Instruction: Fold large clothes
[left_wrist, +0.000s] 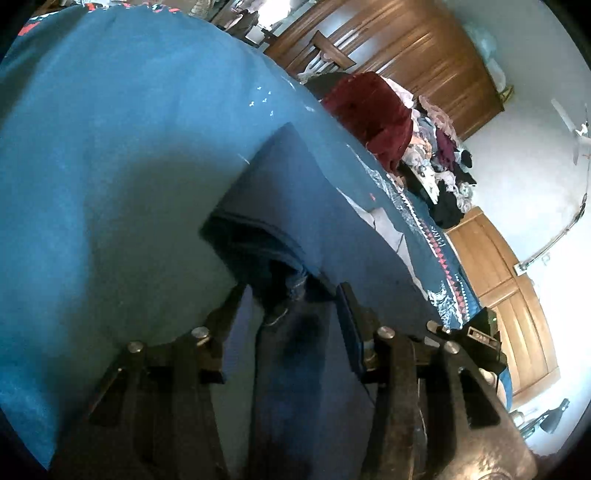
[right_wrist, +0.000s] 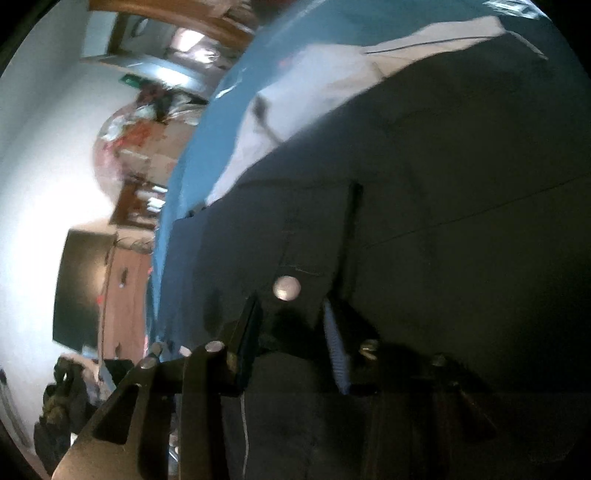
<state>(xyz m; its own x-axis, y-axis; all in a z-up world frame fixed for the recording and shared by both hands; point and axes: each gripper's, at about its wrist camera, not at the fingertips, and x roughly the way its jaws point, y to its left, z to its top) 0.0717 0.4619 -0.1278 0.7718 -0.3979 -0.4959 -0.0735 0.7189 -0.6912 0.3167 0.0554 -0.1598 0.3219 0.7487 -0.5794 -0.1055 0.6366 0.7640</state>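
Dark blue trousers (left_wrist: 295, 192) lie on a bed covered by a teal sheet (left_wrist: 110, 147). In the left wrist view, a bunched, frayed end of the trousers sits between the fingers of my left gripper (left_wrist: 291, 299), which is shut on it. In the right wrist view, the trousers (right_wrist: 443, 184) fill the right half, nearly black in shadow. My right gripper (right_wrist: 290, 314) is shut on the waistband just below its metal button (right_wrist: 285, 287). The teal sheet (right_wrist: 207, 129) runs along the trousers' left side, with a pale cloth (right_wrist: 295, 92) beyond the waistband.
A folded dark red blanket (left_wrist: 369, 118) and a heap of mixed clothes (left_wrist: 443, 166) sit at the far side of the bed. A wooden wardrobe (left_wrist: 406, 48) stands behind. A dark screen (right_wrist: 81, 288) and a wooden cabinet (right_wrist: 125, 295) stand past the bed's edge.
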